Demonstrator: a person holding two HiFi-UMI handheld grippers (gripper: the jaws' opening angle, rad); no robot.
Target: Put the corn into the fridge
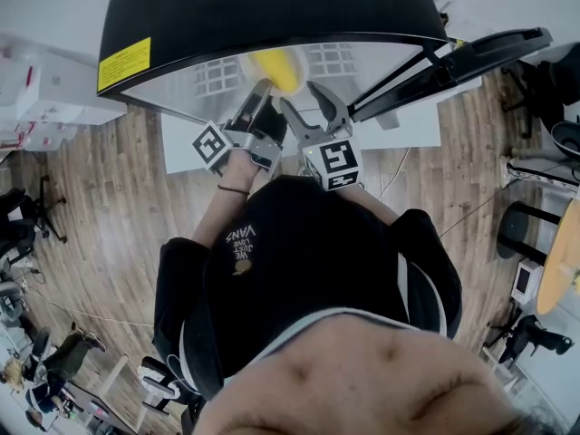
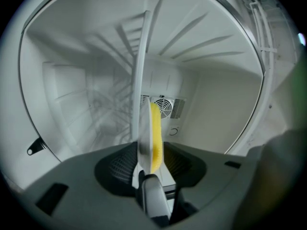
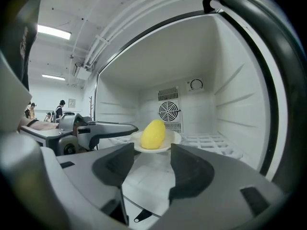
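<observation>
A yellow corn (image 3: 153, 134) lies on a small white plate (image 3: 175, 138) that rests on the wire shelf (image 3: 211, 141) inside the open fridge (image 1: 272, 7). My left gripper (image 2: 151, 163) reaches in from the left, and the plate's rim (image 2: 144, 128) stands edge-on between its jaws with a gap on each side, so it is open. The corn (image 2: 156, 138) shows just behind the rim. In the right gripper view that left gripper (image 3: 111, 128) ends beside the plate. My right gripper (image 3: 152, 166) is open and holds nothing, a little in front of the plate. From above, both grippers (image 1: 261, 93) (image 1: 304, 101) point at the corn (image 1: 275, 67).
The fridge door (image 1: 489, 48) swings open to the right. A round fan grille (image 3: 169, 111) sits in the fridge's back wall. Office chairs (image 1: 36, 211) stand on the wooden floor at the left. People (image 3: 29, 111) stand far off at the left.
</observation>
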